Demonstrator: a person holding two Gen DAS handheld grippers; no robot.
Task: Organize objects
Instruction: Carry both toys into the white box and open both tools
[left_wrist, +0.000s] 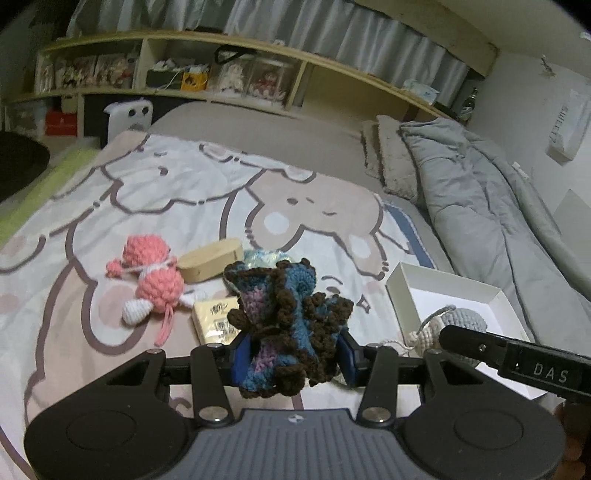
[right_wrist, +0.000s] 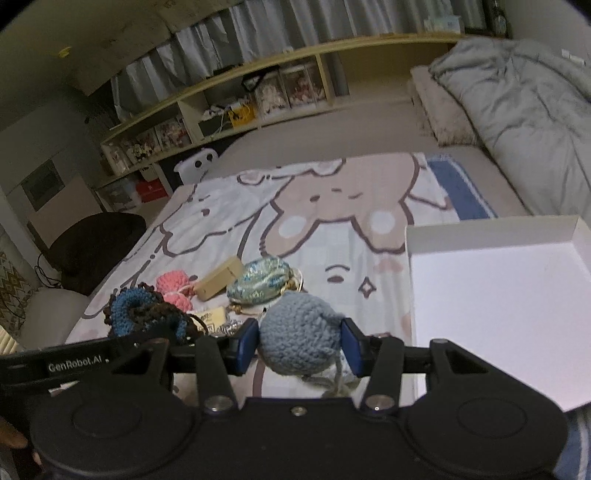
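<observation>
My left gripper is shut on a blue, purple and brown crochet piece, held above the bed; it also shows in the right wrist view. My right gripper is shut on a grey-blue crochet toy, left of the white box; in the left wrist view the toy is over the box. On the cartoon blanket lie a pink crochet toy, a wooden block, a cream packet and a light blue pouch.
A grey duvet and pillows lie along the right side of the bed. A long wooden shelf with boxed figures runs behind the bed. A white heater and a dark chair stand at the left.
</observation>
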